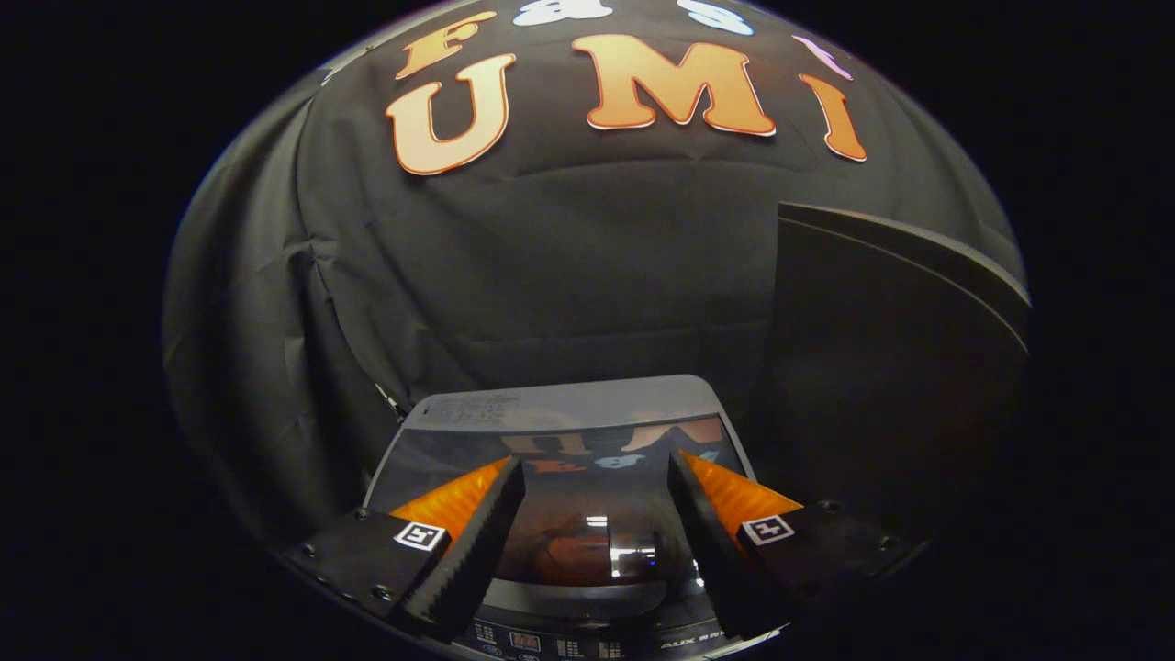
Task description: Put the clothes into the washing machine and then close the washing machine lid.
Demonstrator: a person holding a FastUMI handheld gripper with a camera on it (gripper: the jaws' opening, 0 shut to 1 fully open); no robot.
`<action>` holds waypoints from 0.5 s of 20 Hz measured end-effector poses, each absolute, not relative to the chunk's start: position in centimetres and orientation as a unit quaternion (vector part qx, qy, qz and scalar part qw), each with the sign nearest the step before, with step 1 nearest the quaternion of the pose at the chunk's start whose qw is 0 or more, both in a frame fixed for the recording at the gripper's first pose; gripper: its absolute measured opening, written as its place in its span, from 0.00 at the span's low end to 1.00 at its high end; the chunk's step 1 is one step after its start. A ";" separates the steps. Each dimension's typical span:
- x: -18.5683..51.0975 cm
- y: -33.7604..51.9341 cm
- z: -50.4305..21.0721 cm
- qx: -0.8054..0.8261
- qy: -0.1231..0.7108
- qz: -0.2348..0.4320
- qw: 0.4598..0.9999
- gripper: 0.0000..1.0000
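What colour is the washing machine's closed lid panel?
Dark, glossy glass lid with a grey rear strip, seen between the open gripper fingers, gripper view.

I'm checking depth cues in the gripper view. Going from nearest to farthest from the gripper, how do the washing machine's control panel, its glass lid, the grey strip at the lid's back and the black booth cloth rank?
The gripper is open, holding nothing.
1. Control panel: under the fingers.
2. Glass lid: between and just ahead of the fingers, shut.
3. Grey strip: beyond the glass.
4. Black booth cloth: behind the machine.
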State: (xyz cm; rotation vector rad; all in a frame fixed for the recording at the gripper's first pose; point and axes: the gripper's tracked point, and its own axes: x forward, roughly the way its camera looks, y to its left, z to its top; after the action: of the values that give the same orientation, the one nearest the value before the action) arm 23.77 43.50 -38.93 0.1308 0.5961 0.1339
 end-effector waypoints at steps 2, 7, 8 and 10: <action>23.9 43.7 -37.5 0.059 0.283 0.069 0.955 1.00; 24.0 44.1 -32.6 0.051 0.255 0.070 0.963 1.00; 24.0 44.1 -31.0 0.050 0.242 0.068 0.967 1.00; 24.0 44.1 -26.9 0.047 0.206 0.069 0.975 1.00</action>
State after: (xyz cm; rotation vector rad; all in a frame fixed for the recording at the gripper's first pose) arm 24.02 44.12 -26.92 0.0948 0.4162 0.1393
